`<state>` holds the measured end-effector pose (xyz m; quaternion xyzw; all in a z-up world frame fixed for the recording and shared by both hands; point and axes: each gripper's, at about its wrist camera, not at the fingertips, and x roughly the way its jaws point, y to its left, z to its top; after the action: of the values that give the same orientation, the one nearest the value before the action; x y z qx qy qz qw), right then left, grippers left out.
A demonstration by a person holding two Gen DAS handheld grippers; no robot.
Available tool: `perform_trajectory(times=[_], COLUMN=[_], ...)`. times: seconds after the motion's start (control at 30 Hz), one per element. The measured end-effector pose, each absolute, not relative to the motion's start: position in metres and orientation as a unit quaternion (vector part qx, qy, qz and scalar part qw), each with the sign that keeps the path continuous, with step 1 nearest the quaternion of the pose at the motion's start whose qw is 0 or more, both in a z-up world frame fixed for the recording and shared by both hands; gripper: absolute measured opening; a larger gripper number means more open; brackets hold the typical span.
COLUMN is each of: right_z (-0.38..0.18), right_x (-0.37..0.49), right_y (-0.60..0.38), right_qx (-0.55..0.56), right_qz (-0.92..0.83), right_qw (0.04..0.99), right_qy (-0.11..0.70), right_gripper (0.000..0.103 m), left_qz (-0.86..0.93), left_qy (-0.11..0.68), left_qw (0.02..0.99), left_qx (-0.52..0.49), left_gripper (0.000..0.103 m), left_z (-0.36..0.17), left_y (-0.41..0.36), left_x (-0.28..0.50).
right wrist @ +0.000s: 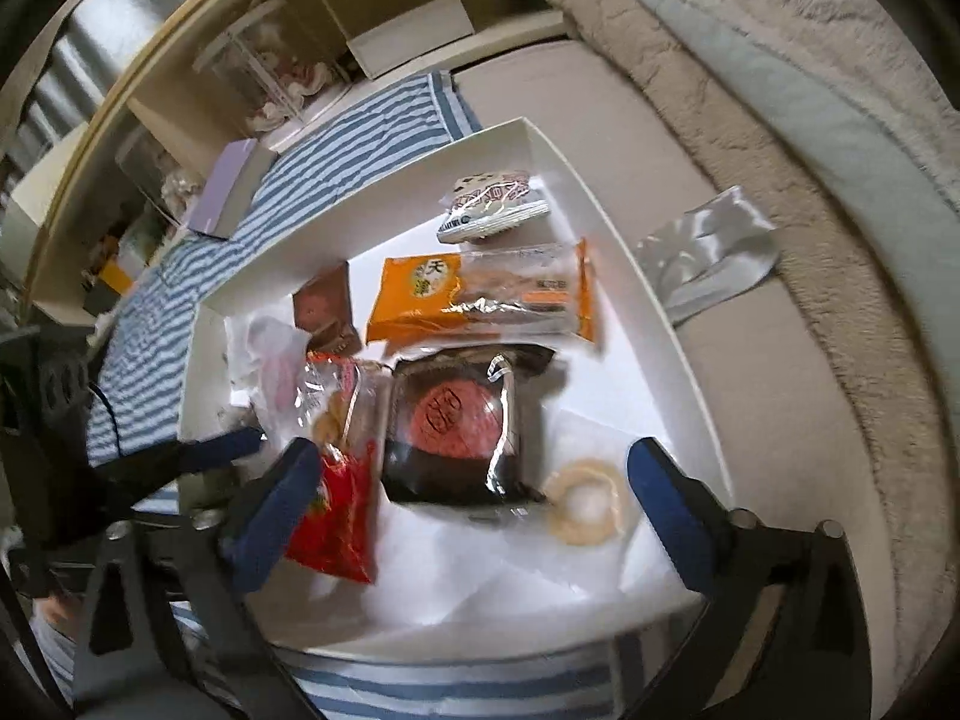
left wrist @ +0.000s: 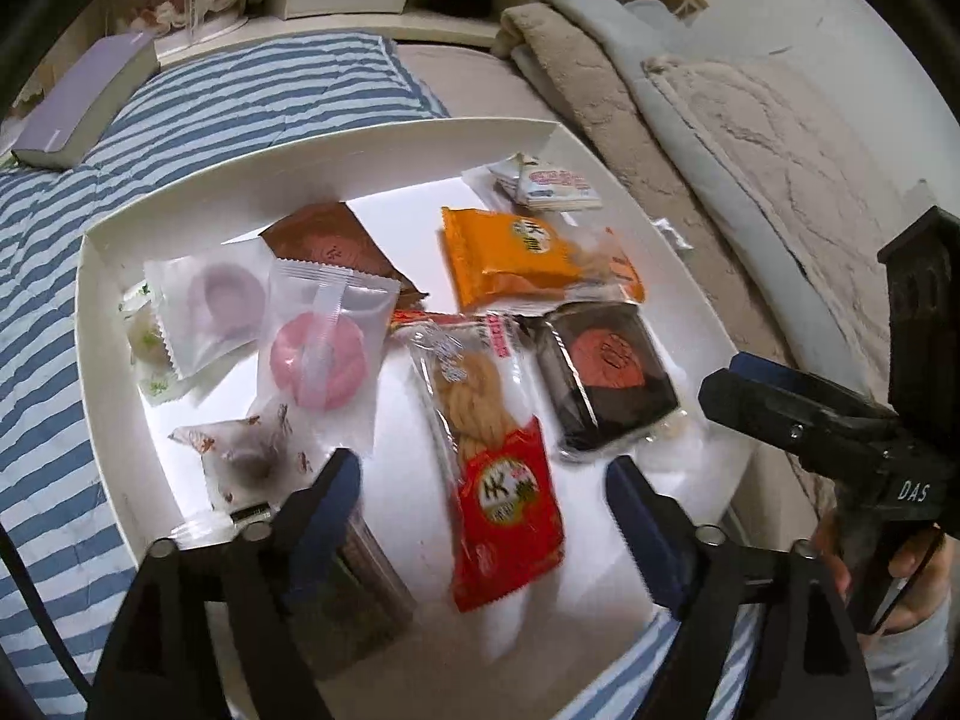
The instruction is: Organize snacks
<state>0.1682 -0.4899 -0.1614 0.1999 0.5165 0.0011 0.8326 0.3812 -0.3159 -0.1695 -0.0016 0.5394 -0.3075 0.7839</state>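
a shallow white tray [left wrist: 108,312] sits on a striped blue and white bedcover [left wrist: 54,420], and nearly all the snacks lie flat inside it, which looks like the point of the task: gather them in one place, spread so each can be seen.

from the left in the left wrist view: two frosted packets, one with a pale purple pastry [left wrist: 225,300] and one with a pink pastry [left wrist: 318,360], overlap near the tray's left wall. below them lies a small clear wrapper with a dark sweet [left wrist: 249,456]. a brown packet [left wrist: 336,243] is tucked behind the pink one. in the middle a long red packet of twisted dough [left wrist: 492,480] runs toward the near edge, and the left gripper [left wrist: 480,480] hangs over it with its fingers spread wide on either side, pressing on nothing. an orange packet [left wrist: 510,255] lies beyond, a small white packet [left wrist: 555,183] sits in the far corner, and a black packet with a red seal [left wrist: 606,378] lies to the right.

in the right wrist view the right gripper [right wrist: 474,480] also stands wide open and empty above the black packet, with a ring biscuit [right wrist: 585,507] just beside its right finger. a silver wrapper [right wrist: 702,264] lies outside the tray on the bed, probably still to be sorted.
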Motion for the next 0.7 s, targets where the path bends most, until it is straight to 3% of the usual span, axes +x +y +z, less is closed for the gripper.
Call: perform_trajectory(times=[0.03,0.1,0.7], right_z=[-0.16,-0.156,-0.082], right_x=[0.166,0.161,0.136], right_y=[-0.49,-0.488,-0.463], right_qx=[0.197,0.193,0.168], right_qz=[0.001,0.001,-0.002], right_qw=[0.834,0.835,0.868], right_qy=[0.516,0.514,0.468], right_gripper=[0.103,0.103,0.103], left_qz=[-0.308,-0.307,-0.306], left_qy=[0.537,0.53,0.487], left_qw=[0.785,0.791,0.818], left_qx=[0.001,0.005,0.02], left_gripper=[0.098,0.103,0.103], left_z=[-0.166,-0.158,-0.065], left_y=[-0.315,-0.312,-0.266], left_x=[0.378,0.371,0.313])
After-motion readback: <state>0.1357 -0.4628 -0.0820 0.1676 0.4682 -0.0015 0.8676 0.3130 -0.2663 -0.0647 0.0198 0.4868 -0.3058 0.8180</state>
